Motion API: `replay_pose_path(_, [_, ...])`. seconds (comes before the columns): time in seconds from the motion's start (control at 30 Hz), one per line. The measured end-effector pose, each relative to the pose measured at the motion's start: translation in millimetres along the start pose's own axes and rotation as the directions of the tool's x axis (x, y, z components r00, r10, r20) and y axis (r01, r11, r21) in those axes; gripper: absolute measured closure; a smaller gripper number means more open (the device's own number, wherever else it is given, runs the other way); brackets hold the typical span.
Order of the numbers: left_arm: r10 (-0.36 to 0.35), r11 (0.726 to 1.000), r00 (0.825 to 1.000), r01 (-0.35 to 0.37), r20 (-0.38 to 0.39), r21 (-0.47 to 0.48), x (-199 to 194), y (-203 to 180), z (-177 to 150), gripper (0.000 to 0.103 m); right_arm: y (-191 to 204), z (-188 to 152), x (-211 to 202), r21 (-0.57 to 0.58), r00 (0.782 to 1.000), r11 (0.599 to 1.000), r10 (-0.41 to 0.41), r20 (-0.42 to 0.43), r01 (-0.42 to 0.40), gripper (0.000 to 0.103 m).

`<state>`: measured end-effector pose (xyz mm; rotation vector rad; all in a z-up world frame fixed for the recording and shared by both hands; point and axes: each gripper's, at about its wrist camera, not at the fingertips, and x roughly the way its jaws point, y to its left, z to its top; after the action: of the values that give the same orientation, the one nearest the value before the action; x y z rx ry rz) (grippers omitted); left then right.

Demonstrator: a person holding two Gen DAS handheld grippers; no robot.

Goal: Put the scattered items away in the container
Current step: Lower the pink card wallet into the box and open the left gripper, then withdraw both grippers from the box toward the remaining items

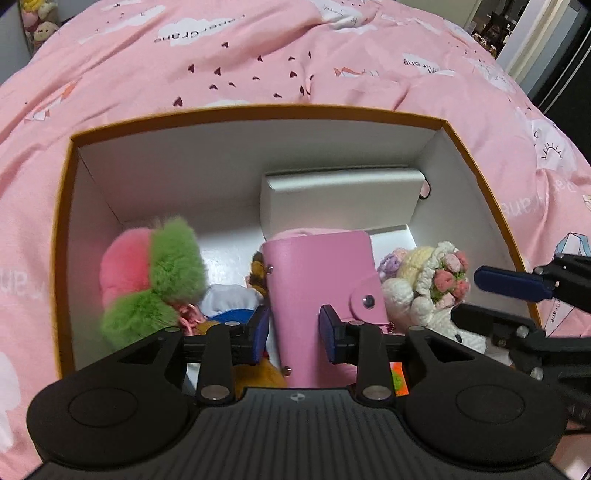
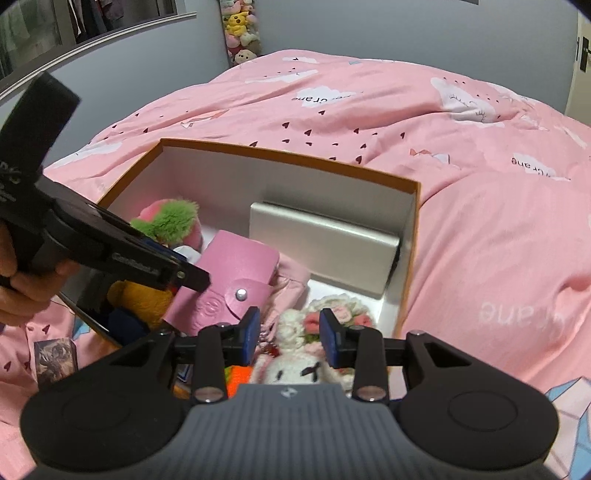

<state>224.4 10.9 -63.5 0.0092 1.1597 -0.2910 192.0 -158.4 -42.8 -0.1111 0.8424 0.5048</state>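
An orange-rimmed white box (image 1: pixel 258 112) sits on the pink bed; it also shows in the right wrist view (image 2: pixel 295 155). Inside lie a pink-and-green fluffy toy (image 1: pixel 155 273), a silver case (image 1: pixel 340 195), a crocheted white doll with flowers (image 1: pixel 428 284) and a pink snap wallet (image 1: pixel 317 295). My left gripper (image 1: pixel 294 332) stands over the box with its jaws apart on either side of the wallet, not pressing it. My right gripper (image 2: pixel 289 334) is open just above the crocheted doll (image 2: pixel 295 365). The wallet (image 2: pixel 229 280) lies under the left gripper's fingers (image 2: pixel 192 275).
A pink quilt (image 2: pixel 480 221) covers the bed around the box. A small patterned box (image 2: pixel 55 356) lies on the quilt left of the container. A yellow-brown plush (image 2: pixel 136 299) and a blue-white item (image 1: pixel 229 299) sit in the box. Stuffed toys (image 2: pixel 240 33) stand by the wall.
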Motion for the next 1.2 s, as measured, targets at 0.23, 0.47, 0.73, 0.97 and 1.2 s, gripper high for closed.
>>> replay_pose_path(0.23, [0.026,0.999,0.998,-0.028,0.060,0.023,-14.5,-3.9,-4.4,0.069,8.1,-5.5,-8.8,0.032,1.000,0.999,-0.011,0.018,0.010,0.061])
replay_pose_path(0.47, [0.032,0.996,0.983,-0.047,0.181,0.076,-68.0,-15.7,-22.4,0.069,15.6,-9.5,-25.2,0.089,0.999,0.996,-0.015,0.043,0.011,0.056])
replay_pose_path(0.73, [0.002,0.995,0.960,-0.031,0.279,0.097,-128.9,-25.6,-55.5,0.063,33.0,-15.2,-60.7,0.123,0.993,0.992,0.017,0.115,-0.032,0.049])
replay_pose_path(0.97, [0.044,0.998,0.964,-0.056,0.261,0.037,-131.6,-17.9,-97.2,0.058,48.4,-39.3,-74.1,0.150,0.994,0.987,0.051,0.100,-0.065,0.044])
replay_pose_path(1.2, [0.040,0.999,0.994,-0.042,0.106,0.020,-101.5,-20.3,-134.9,0.058,57.7,-74.0,-54.6,0.171,0.998,0.985,0.033,-0.046,-0.025,0.044])
